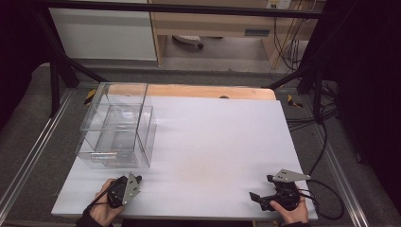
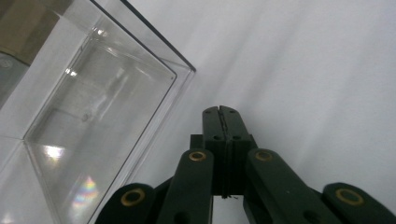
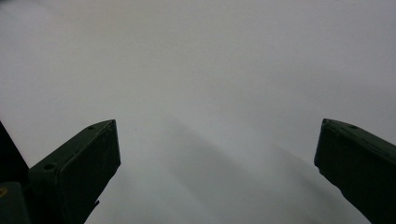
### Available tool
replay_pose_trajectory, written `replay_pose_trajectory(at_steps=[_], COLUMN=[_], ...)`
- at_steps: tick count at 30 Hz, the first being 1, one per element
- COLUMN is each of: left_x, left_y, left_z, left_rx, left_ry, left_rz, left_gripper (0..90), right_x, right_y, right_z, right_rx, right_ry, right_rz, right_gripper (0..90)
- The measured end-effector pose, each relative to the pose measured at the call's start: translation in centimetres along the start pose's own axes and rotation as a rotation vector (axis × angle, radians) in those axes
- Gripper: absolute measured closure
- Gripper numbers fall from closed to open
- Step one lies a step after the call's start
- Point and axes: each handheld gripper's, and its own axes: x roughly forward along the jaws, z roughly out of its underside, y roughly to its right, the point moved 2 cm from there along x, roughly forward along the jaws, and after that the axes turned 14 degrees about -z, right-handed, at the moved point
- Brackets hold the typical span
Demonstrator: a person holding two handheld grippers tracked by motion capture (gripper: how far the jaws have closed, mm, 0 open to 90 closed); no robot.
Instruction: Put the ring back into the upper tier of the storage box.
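A clear plastic box (image 1: pixel 116 132) is sitting on the left far part of the white table (image 1: pixel 213 156), and it seems to be made of a smaller clear box nested inside a larger one, with a tall transparent panel rising along its right side; whether that panel is a lid or a wall is hard to tell. The left tool (image 1: pixel 134 182) is resting just in front of the box's near right corner, held in the person's left hand (image 1: pixel 105 205), and in the left gripper view its jaws are pressed together with nothing between them, pointing past the corner of the box (image 2: pixel 98 116) but not touching it. The right tool (image 1: pixel 257 198) is lying well apart from the box at the near right of the table, gripped by the right hand (image 1: pixel 293 213); in the right gripper view its jaws are standing wide apart over bare white surface. The work in hand appears to be a reach for the box, so the left tool probably needs to be opening before it goes forward, then closing squarely on a thin wall near the corner. Clear plastic is likely slippery and light, so a slow, level pinch should be keeping the box from sliding or tipping.
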Motion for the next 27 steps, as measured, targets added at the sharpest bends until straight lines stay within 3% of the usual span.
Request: replay_pose_trajectory(at_steps=[3, 5, 8, 11, 20, 27], left_x=[-0.2, -0.6, -1.5, -1.6, -0.7, -0.2], left_y=[-0.2, -0.7, -1.4, -1.4, -1.1, -0.8], left_z=[0.0, -0.1, -0.2, -0.2, -0.2, -0.3], left_rx=[-0.021, -0.071, -0.199, -0.247, -0.284, -0.259], left_ry=[0.007, 0.034, 0.054, 0.044, -0.029, -0.057], left_rz=[0.007, 0.008, 0.033, 0.075, 0.13, 0.121], left_gripper=[89.6, 89.2, 79.2, 75.4, 74.0, 77.2], right_x=[0.0, 0.0, 0.0, 0.0, 0.1, 0.0], right_y=[0.0, 0.0, 0.0, 0.0, 0.0, 0.0], right_z=[0.0, 0.0, 0.0, 0.0, 0.0, 0.0], right_rx=[0.001, 0.002, 0.002, 0.003, 0.002, 0.0], right_ry=[-0.001, -0.003, -0.002, -0.006, -0.005, -0.003], right_rz=[-0.002, -0.002, -0.002, -0.002, -0.006, -0.008], right_gripper=[0.8, 0.8, 0.8, 0.8, 0.7, 0.7])
